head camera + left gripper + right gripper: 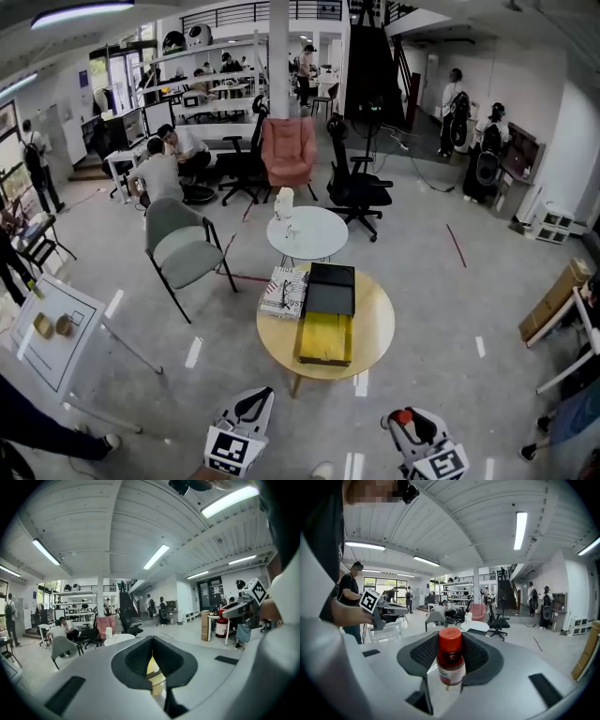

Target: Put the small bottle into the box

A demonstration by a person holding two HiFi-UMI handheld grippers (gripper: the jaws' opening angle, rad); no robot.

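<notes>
Right gripper (451,654): closed on the small bottle (451,671), jaws pressing its sides just under the red cap; the bottle stands upright.
Left gripper (151,656): jaws drawn to a thin slit with nothing between them; only a sliver of yellow shows through.
Both grippers: low and close to the person, well apart from the round wooden table (375,323) ahead.
Yellow box (324,337): lies on the near half of the table, its long side pointing away from the person.
Black lid (330,289): touches the box's far end.
Patterned packet (284,292): just left of the lid.
Step in hand: carrying the bottle towards the table, with nothing placed yet by my reading.
Doing it well: keep the bottle upright and the grip firm, bring it over the middle of the yellow box, lower it inside the walls, then part the jaws. The left gripper could steady the box.
Hard to make out: whether the yellow box is open, how deep it is, and whether the black piece is hinged to it. The bottle's label is too small to read and its base is hidden behind the gripper body.
</notes>
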